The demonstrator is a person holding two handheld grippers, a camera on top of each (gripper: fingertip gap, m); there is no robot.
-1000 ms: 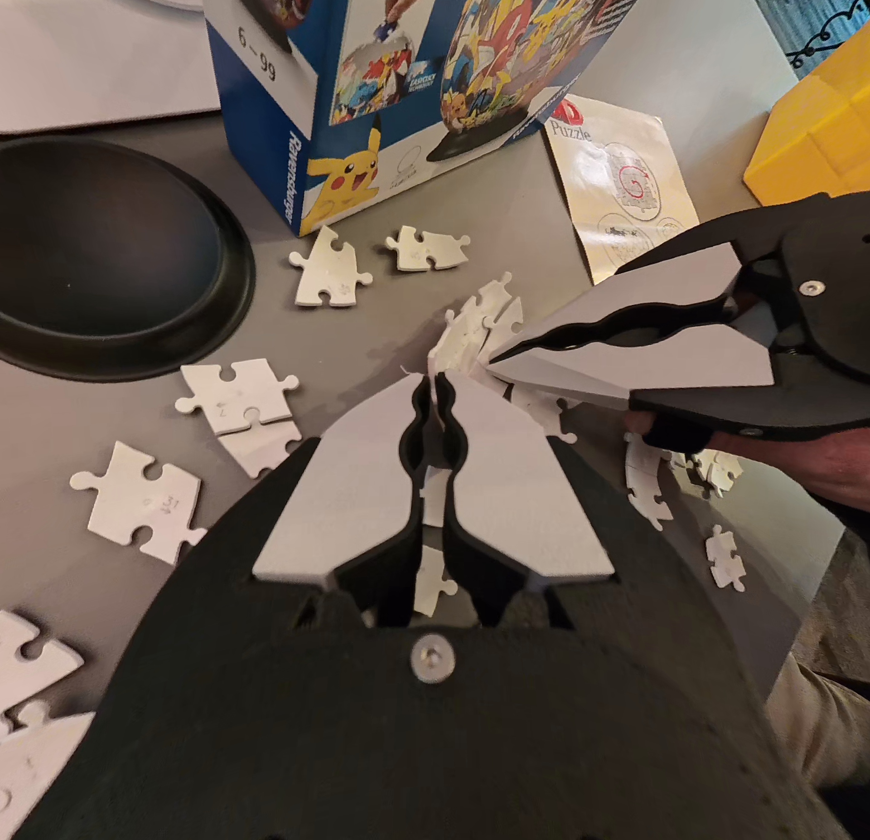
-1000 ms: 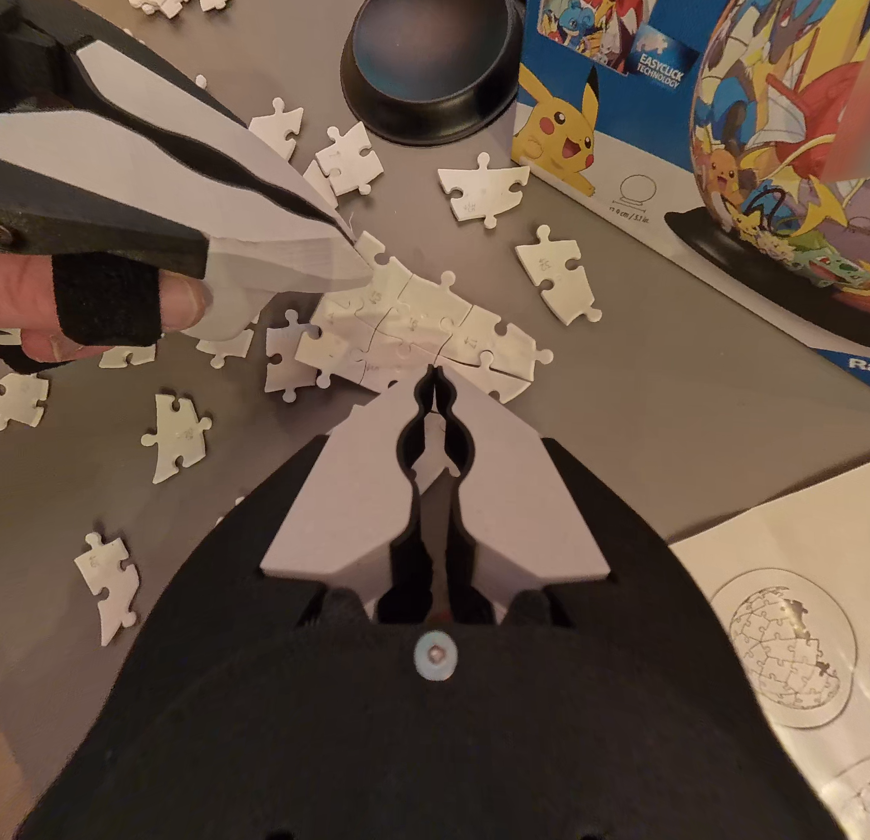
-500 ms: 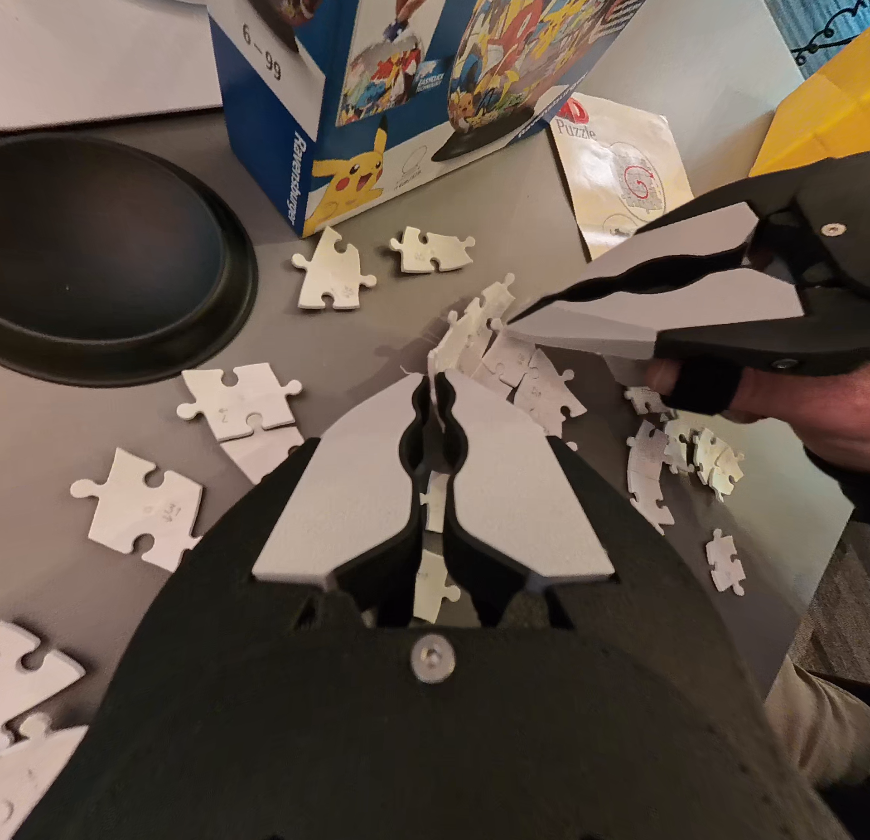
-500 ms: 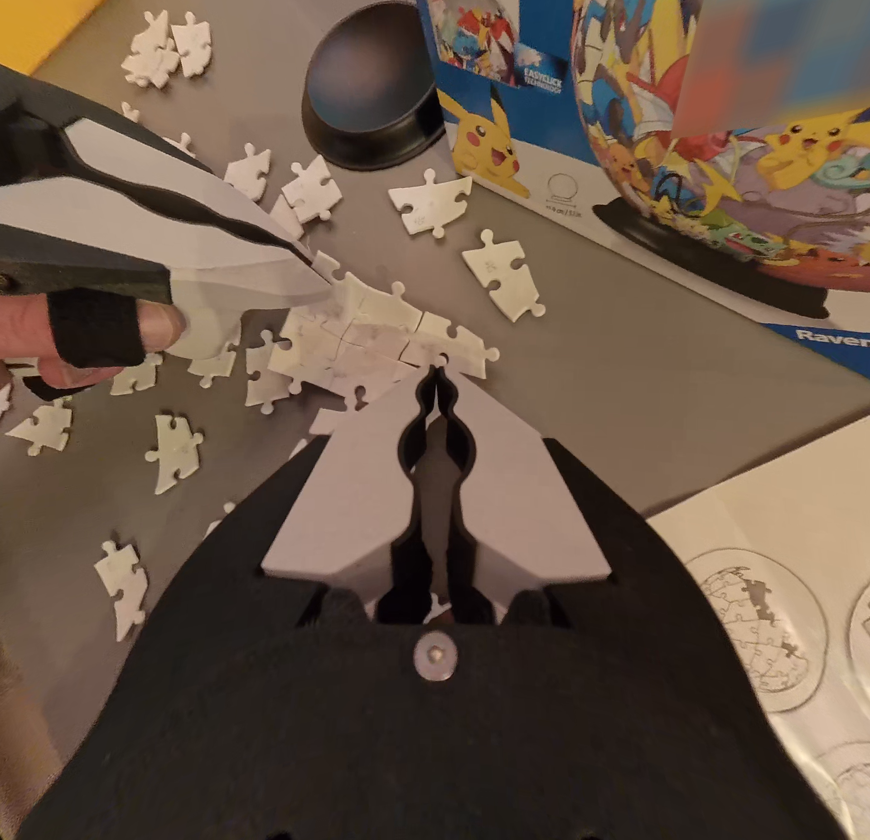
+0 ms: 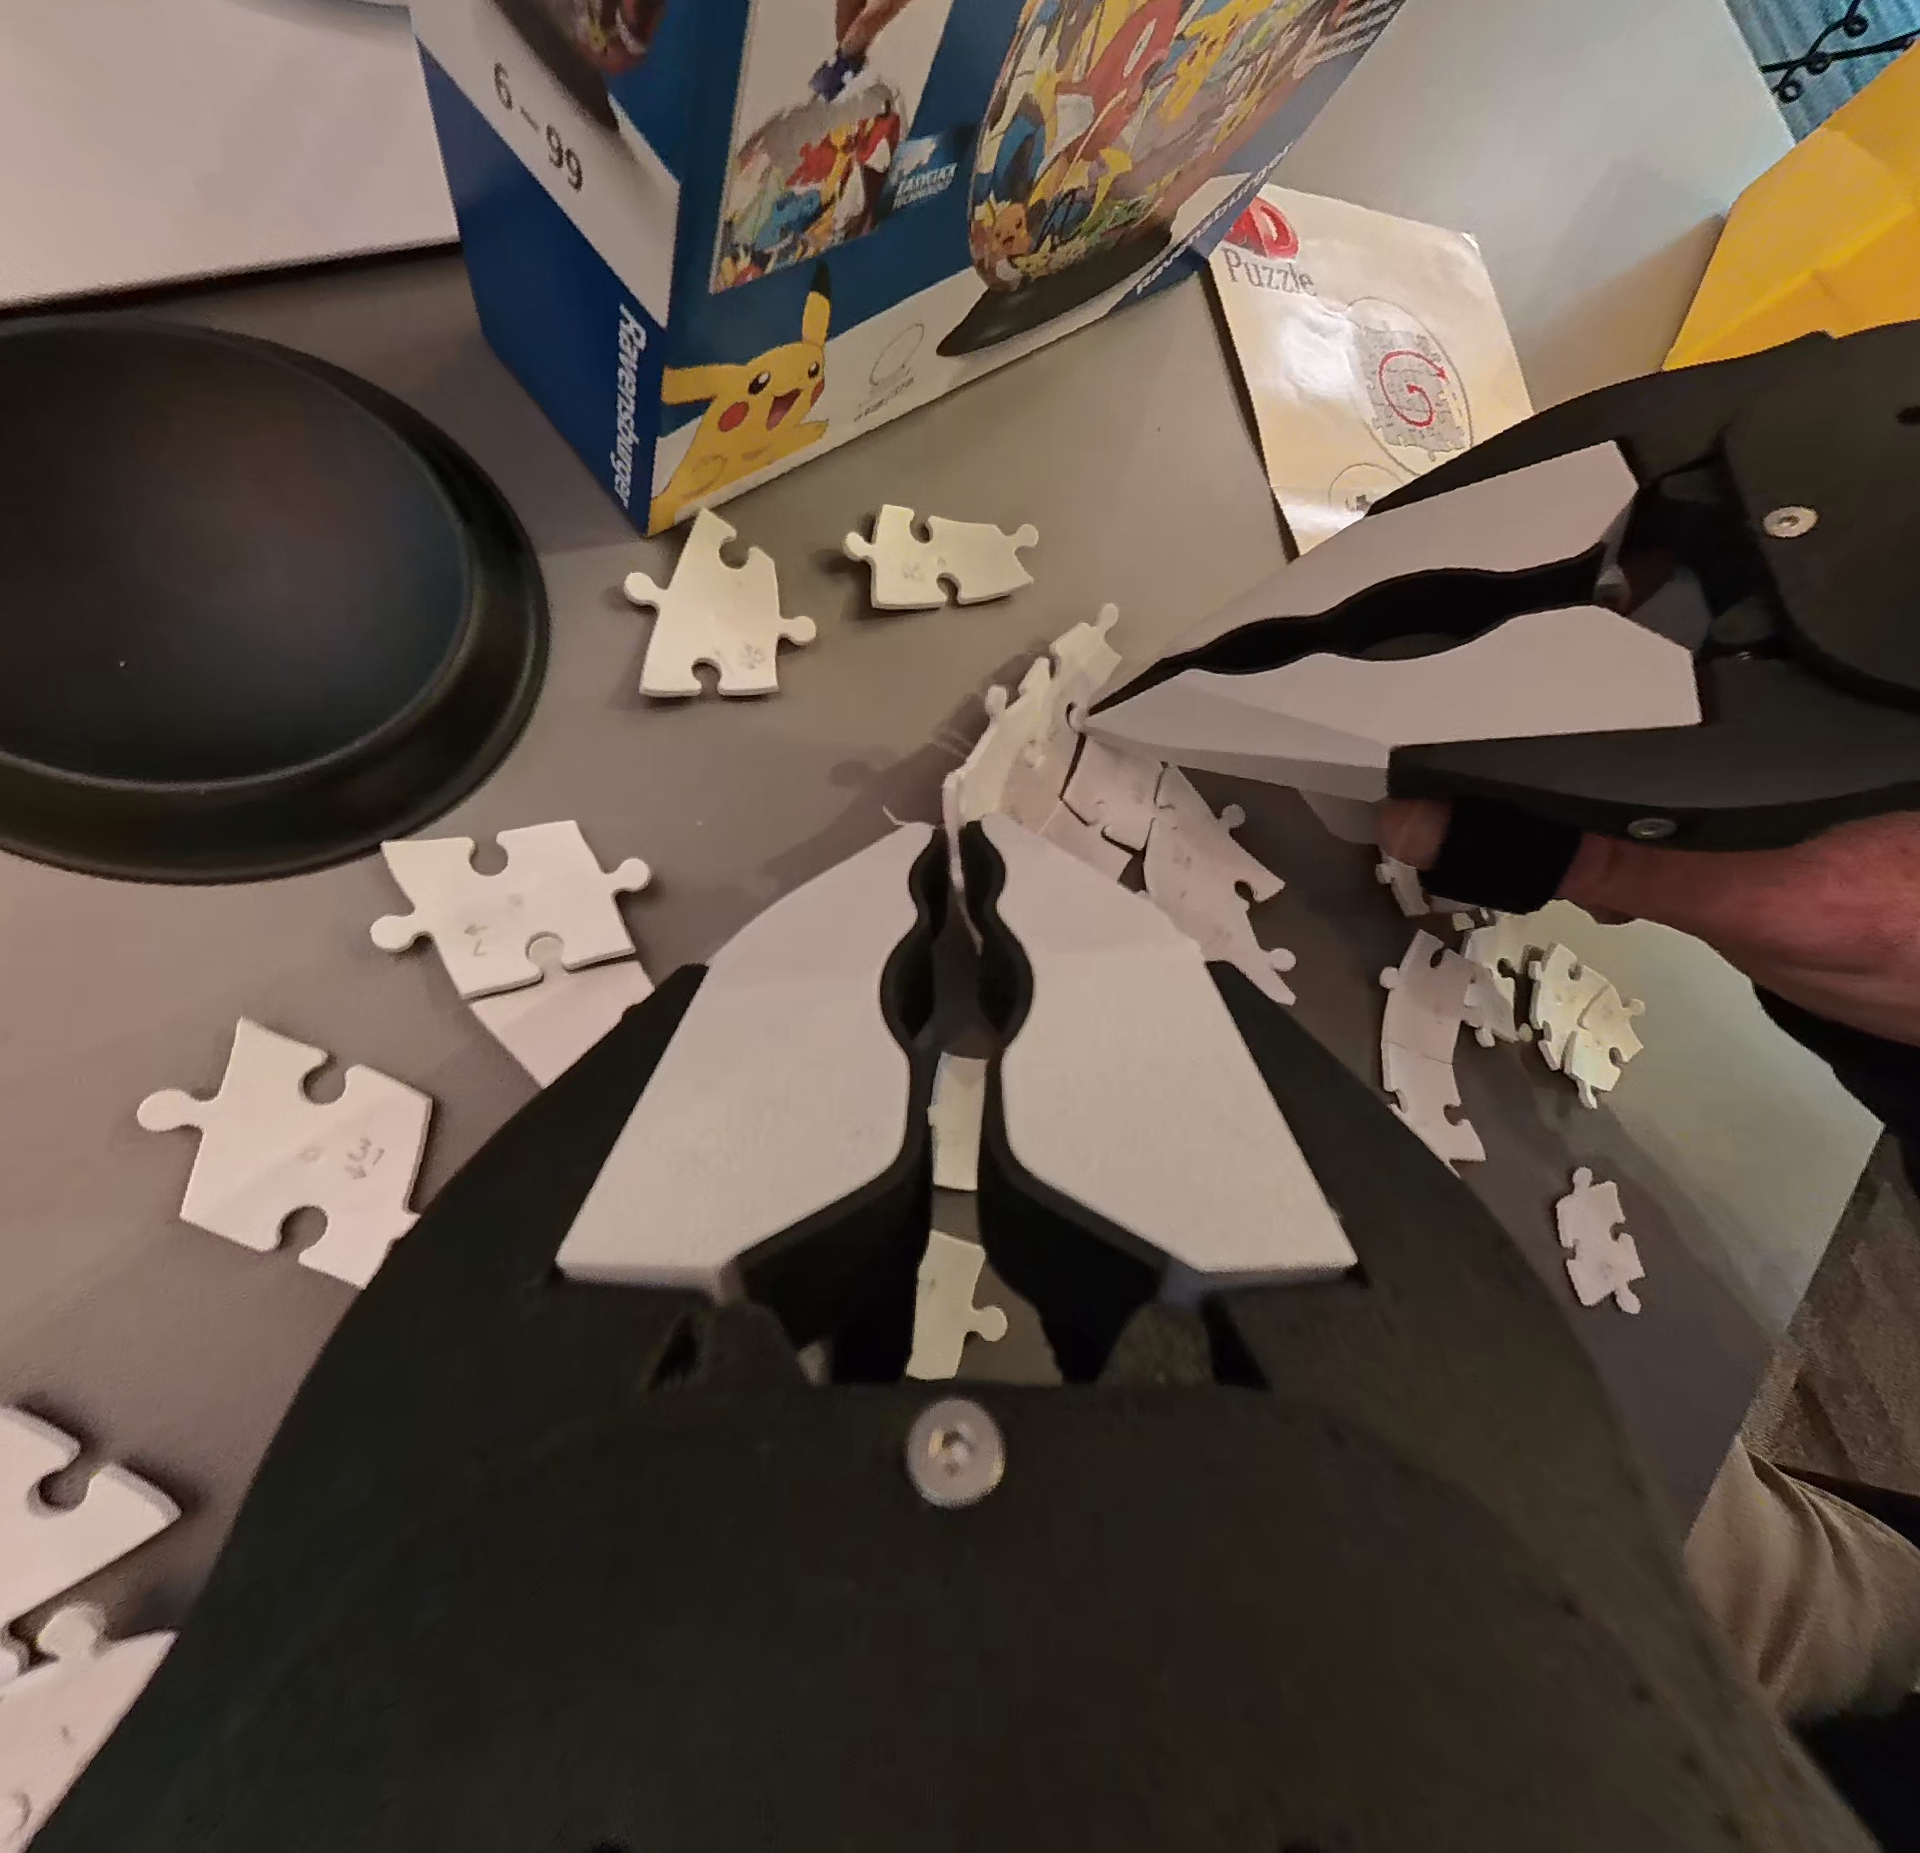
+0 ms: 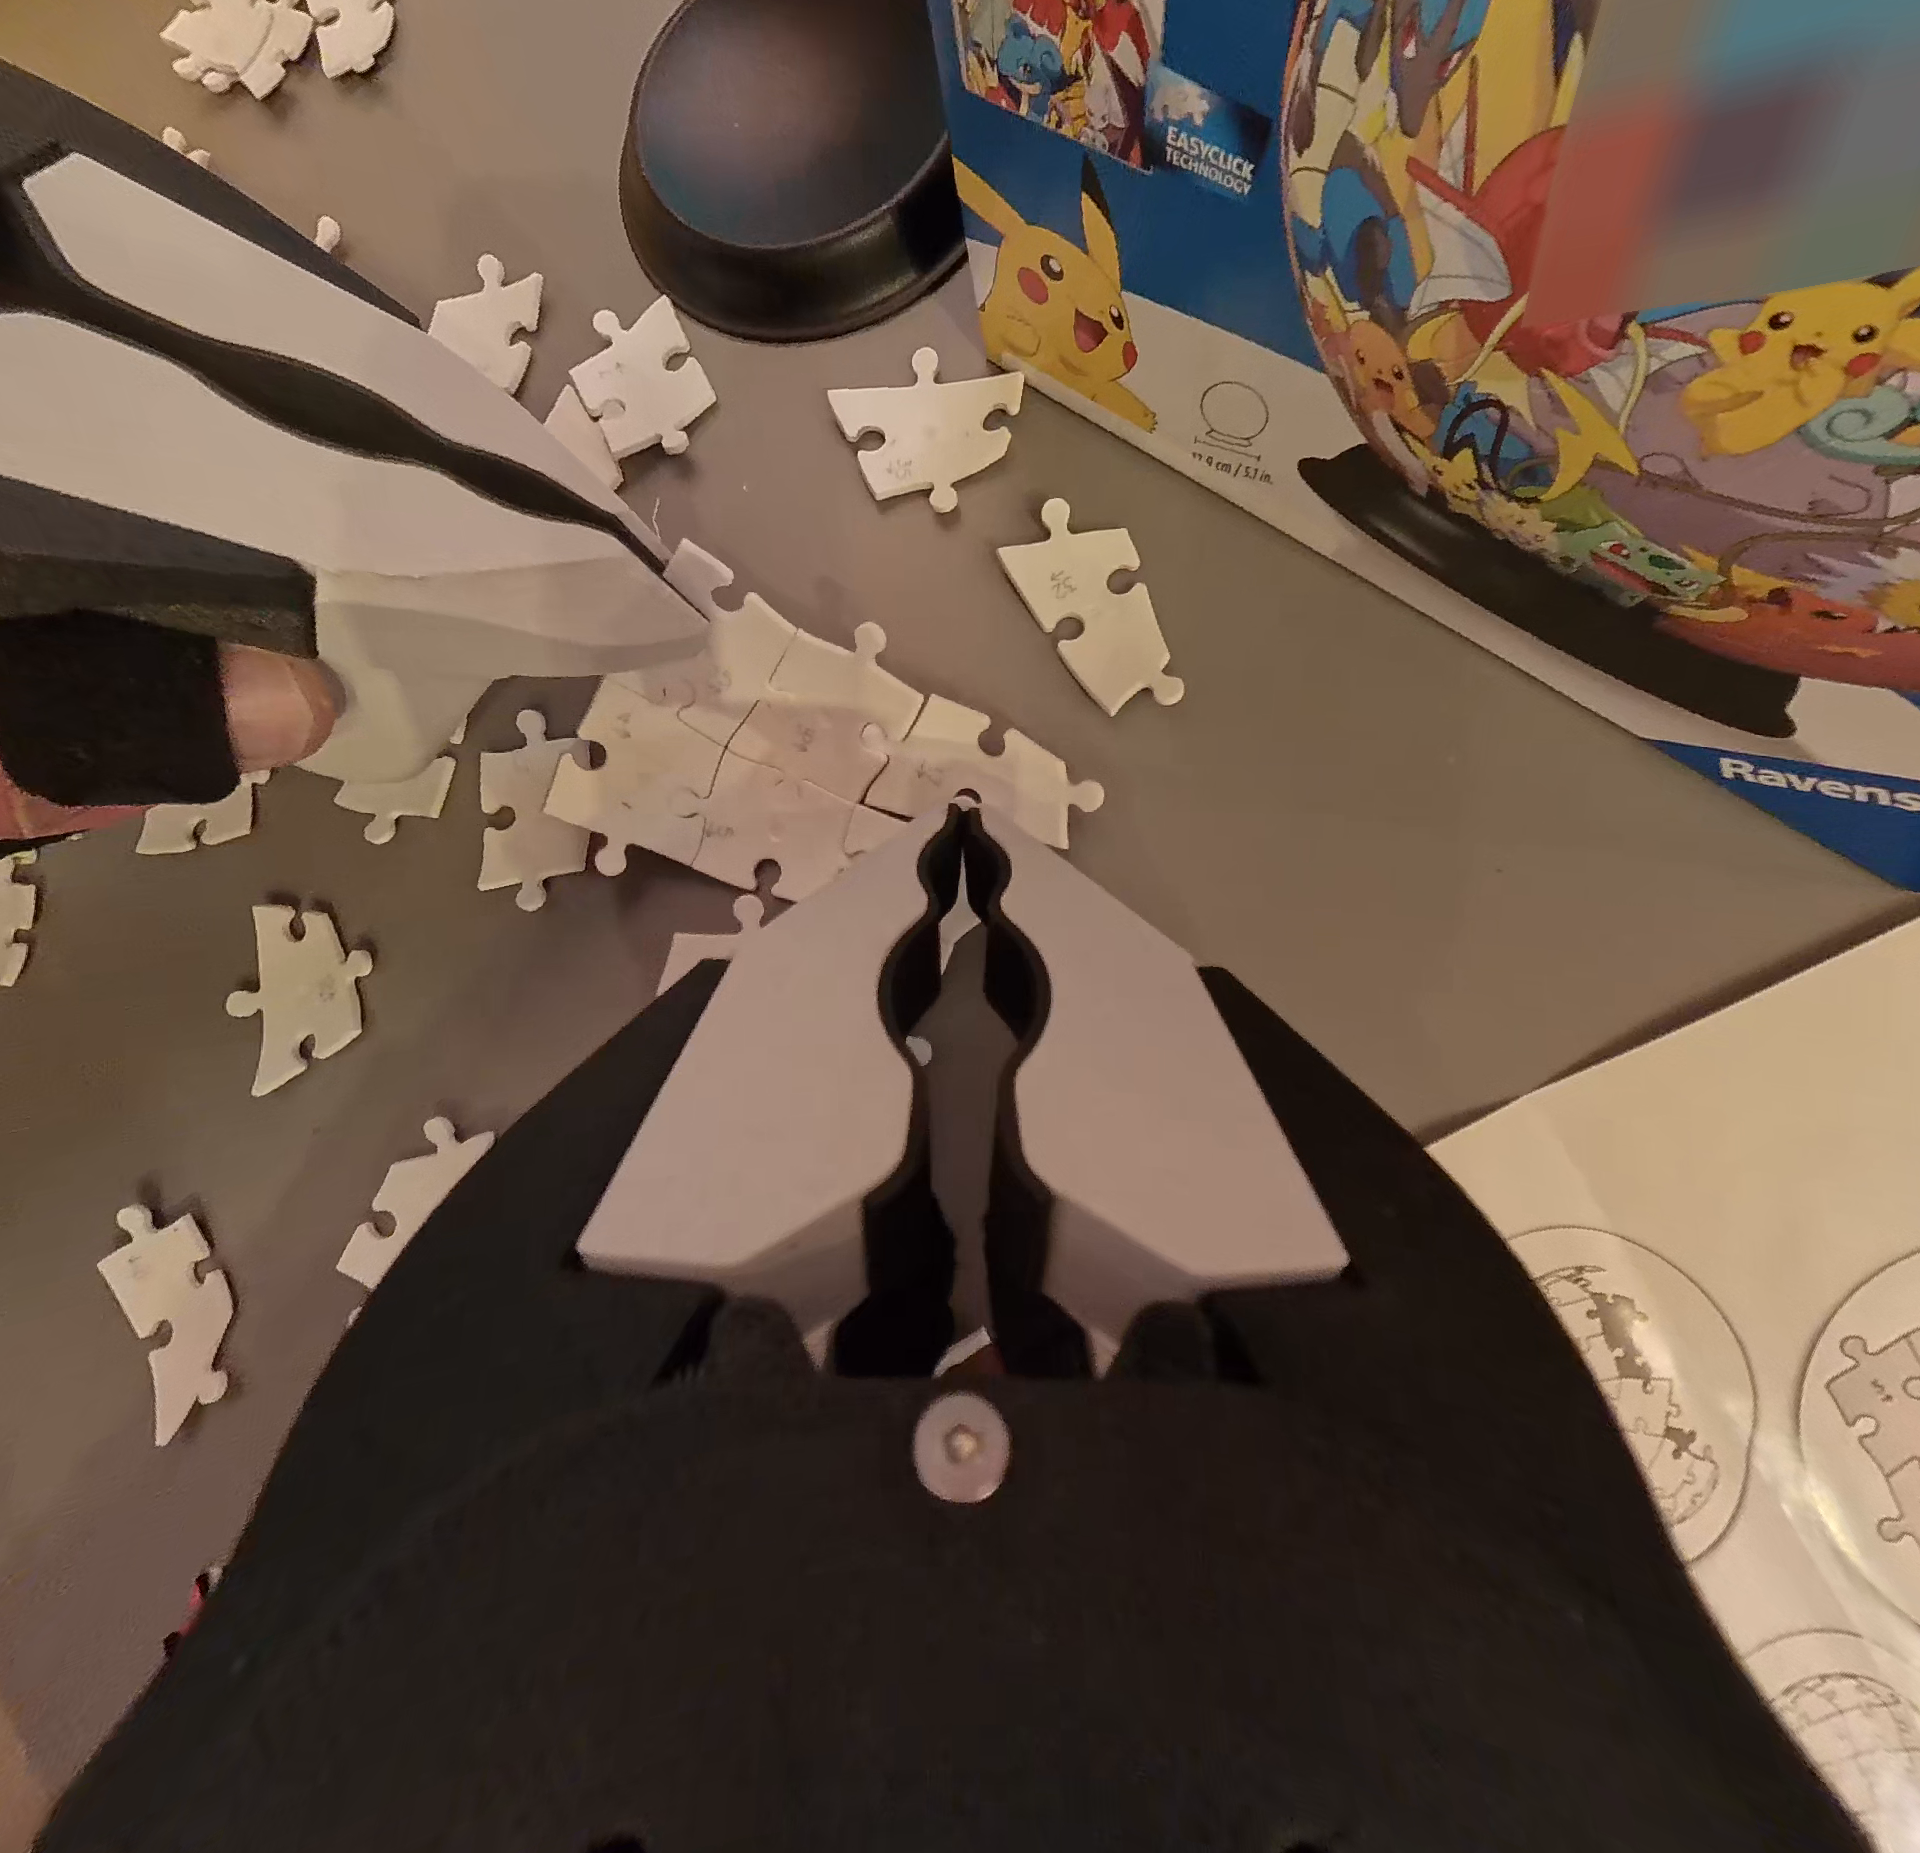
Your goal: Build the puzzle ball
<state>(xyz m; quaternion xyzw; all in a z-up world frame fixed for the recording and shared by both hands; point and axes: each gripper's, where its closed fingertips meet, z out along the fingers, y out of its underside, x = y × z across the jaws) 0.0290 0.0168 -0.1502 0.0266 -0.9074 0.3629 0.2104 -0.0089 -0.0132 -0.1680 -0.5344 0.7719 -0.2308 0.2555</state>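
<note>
A curved section of several joined white puzzle pieces [image 5: 1044,764] is held tilted above the grey table; it also shows in the right wrist view [image 6: 790,754]. My left gripper [image 5: 961,853] is shut on its near edge, and it enters the right wrist view from the left [image 6: 691,582]. My right gripper [image 6: 961,821] is shut, with its tips against the section's opposite rim; it comes in from the right in the left wrist view [image 5: 1083,712]. I cannot tell whether it pinches a piece.
Loose white pieces [image 5: 717,608] [image 6: 1091,608] lie scattered around. A black round stand [image 5: 208,598] [image 6: 790,162] sits beside the blue puzzle box [image 5: 831,193] [image 6: 1455,297]. An instruction sheet [image 5: 1351,349] [image 6: 1714,1284] lies at right. The table edge [image 5: 1714,1388] runs close behind the right hand. About 6 cm separates my left fingertips from my right.
My right gripper drew back up and to the right, then came back to the section's far rim. My left gripper kept its hold and barely moved.
</note>
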